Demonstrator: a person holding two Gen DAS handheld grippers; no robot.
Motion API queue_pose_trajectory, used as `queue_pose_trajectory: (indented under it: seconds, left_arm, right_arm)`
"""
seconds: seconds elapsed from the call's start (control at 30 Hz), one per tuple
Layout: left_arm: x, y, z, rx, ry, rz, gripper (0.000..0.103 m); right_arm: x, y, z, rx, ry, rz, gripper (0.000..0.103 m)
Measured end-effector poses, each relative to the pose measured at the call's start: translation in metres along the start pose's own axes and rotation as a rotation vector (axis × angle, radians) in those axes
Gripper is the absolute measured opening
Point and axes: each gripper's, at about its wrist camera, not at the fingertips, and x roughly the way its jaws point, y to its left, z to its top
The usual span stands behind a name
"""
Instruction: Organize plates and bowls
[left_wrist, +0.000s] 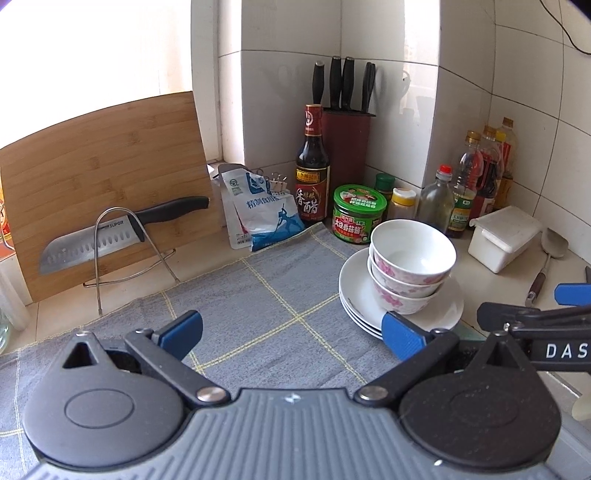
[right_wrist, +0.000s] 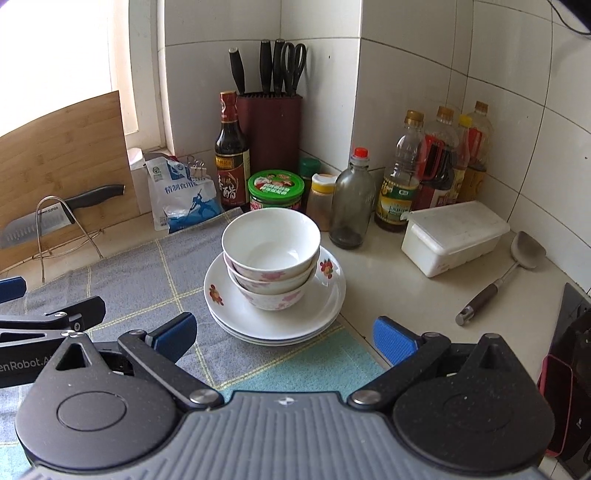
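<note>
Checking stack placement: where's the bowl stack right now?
In both wrist views the bowl stack sits nested on the stacked plates at the grey cloth's right edge, just in front of the green-lidded jar; both grippers are open and clear of it.

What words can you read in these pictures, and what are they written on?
"SUPOR" on the knife blade.
"香醋" on the dark bottle.
"精制食用" on the white bag; it goes on, cut off.
"大块香菇酱" on the green jar.
"DAS", cut off, on the right claw arm, seen from the left claw.
"enRobot.A", cut off, on the left claw arm.
Oil bottle labels and other small print: too small to read.
</note>
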Motion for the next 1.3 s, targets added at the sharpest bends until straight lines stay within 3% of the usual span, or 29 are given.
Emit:
queue_pose_trajectory:
  seconds: [1.3]
  left_arm:
    - [-0.006, 0.000, 0.002, 0.018, 0.001, -0.012, 0.102]
  right_arm:
    - [-0.016, 0.002, -0.002, 0.017, -0.042, -0.021, 0.103]
